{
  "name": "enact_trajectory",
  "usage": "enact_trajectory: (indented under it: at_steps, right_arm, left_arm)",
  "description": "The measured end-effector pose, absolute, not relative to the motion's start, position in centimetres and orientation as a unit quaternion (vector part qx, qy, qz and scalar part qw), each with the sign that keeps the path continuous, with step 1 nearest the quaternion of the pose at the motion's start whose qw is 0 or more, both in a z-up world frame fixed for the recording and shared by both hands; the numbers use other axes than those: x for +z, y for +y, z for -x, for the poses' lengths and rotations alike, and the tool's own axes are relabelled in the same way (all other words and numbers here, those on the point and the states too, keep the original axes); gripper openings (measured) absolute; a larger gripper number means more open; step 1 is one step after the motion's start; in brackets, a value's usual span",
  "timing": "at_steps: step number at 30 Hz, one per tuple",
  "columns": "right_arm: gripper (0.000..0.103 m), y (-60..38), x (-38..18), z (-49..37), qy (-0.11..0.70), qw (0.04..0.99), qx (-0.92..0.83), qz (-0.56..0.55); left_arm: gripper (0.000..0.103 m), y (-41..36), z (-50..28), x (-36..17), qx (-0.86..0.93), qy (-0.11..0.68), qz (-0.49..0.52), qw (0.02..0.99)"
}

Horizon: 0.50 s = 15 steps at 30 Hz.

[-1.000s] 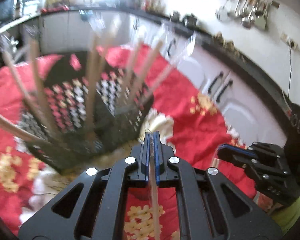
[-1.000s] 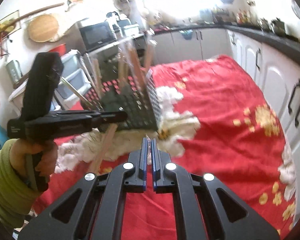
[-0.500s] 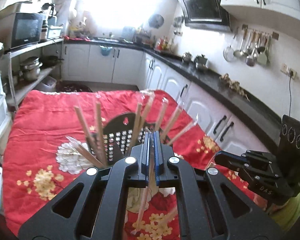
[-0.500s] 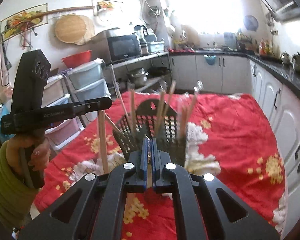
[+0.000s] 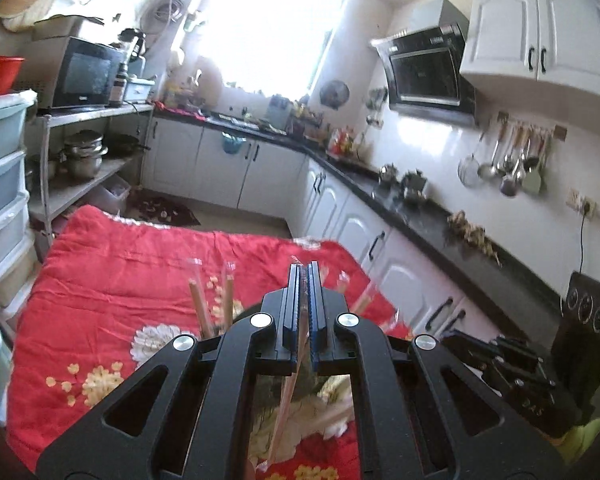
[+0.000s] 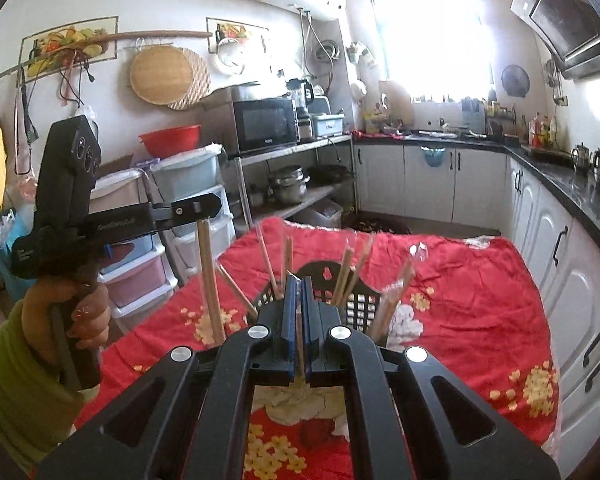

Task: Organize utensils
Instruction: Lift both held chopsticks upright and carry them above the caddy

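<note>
Red floral cloth (image 6: 480, 304), black basket (image 6: 360, 304), left gripper (image 6: 204, 206) clamping wrapped chopsticks (image 6: 210, 280) hanging vertically, right gripper (image 6: 298, 312) clenched on upright stick (image 6: 299, 340).

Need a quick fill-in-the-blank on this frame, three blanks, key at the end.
1. The black basket stands on a ___ floral cloth.
2. The left gripper has its jaws shut on a wrapped ___.
3. The left gripper's stick hangs ___ the basket, not in it.

Missing words: red; chopstick; beside
</note>
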State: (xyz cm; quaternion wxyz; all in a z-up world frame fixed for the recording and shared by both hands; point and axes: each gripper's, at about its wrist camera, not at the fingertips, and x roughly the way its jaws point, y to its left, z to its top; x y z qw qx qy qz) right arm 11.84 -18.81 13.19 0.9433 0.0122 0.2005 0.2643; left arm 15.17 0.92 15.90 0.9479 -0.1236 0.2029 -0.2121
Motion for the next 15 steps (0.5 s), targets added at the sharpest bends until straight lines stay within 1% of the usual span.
enact_trajectory:
  at_steps: [15]
  right_arm:
    - [0.003,-19.1,18.7,-12.6,0.133,0.957,0.257,-0.01]
  left_arm:
    - [0.002,0.1,-16.1,20.8,-0.187,0.125,0.126,0.966]
